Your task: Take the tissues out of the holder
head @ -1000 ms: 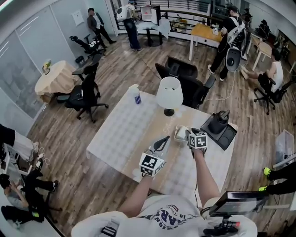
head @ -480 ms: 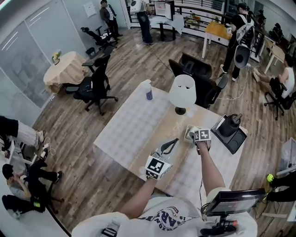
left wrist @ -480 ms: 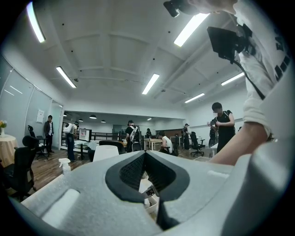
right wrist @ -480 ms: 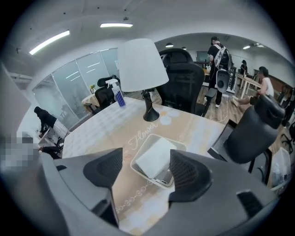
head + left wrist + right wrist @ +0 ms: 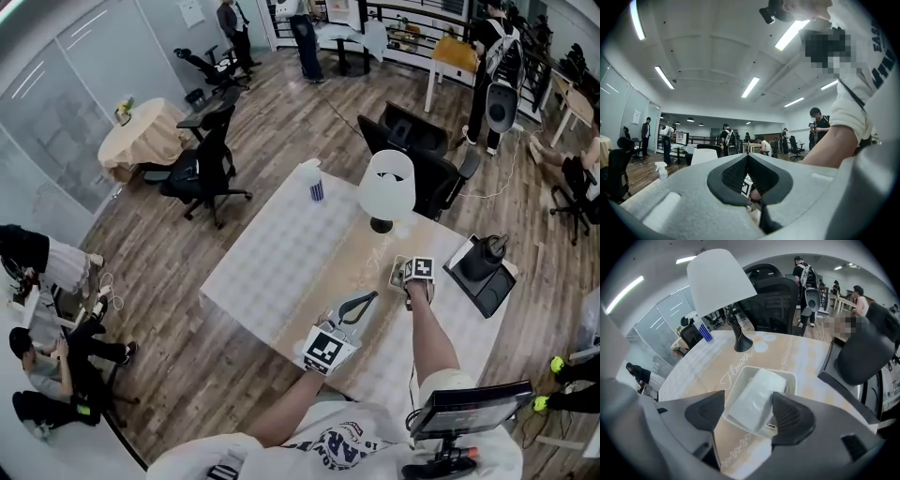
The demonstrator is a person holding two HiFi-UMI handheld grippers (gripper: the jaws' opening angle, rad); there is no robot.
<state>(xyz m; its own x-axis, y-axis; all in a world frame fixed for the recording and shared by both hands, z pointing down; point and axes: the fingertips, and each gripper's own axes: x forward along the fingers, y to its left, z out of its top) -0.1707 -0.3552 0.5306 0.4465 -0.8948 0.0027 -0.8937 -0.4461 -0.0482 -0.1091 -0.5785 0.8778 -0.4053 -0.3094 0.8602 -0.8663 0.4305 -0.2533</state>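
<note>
- Writing: "Flower" (image 5: 734,372) in white script on the tan runner (image 5: 797,355), centre of the right gripper view. No brand is legible on the tissues.
- Print on the person's shirt, bottom of the head view, is too warped to read. Sleeve letters at the upper right of the left gripper view are cut off by the frame edge.
- Tissues (image 5: 757,397): 1 white pack lying tilted in the holder (image 5: 761,368), a white rectangular tray on the runner, lower centre of the right gripper view. In the head view the holder (image 5: 397,272) is right of centre on the table (image 5: 267,258).
- Right gripper (image 5: 747,412): jaws have just been opening and stand wide apart, angled down over the holder. The pack lies between them. The left pad is clear of it; the right pad sits at its edge, and contact can't be confirmed. Head view: right gripper (image 5: 407,277) at the holder.
- Left gripper (image 5: 747,156): jaw tips together, nothing held, level above the near table edge. Head view: left gripper (image 5: 367,298), lower centre.
- Around: lamp (image 5: 719,282) with white shade and black foot just behind the holder, upper left of the frame. A blue-striped spray bottle (image 5: 314,180) stands at the far table corner.
- A black appliance (image 5: 862,357) on a black tray stands right of the holder. A black chair (image 5: 773,298) stands behind the table.
- Nothing blocks the pack from above.
</note>
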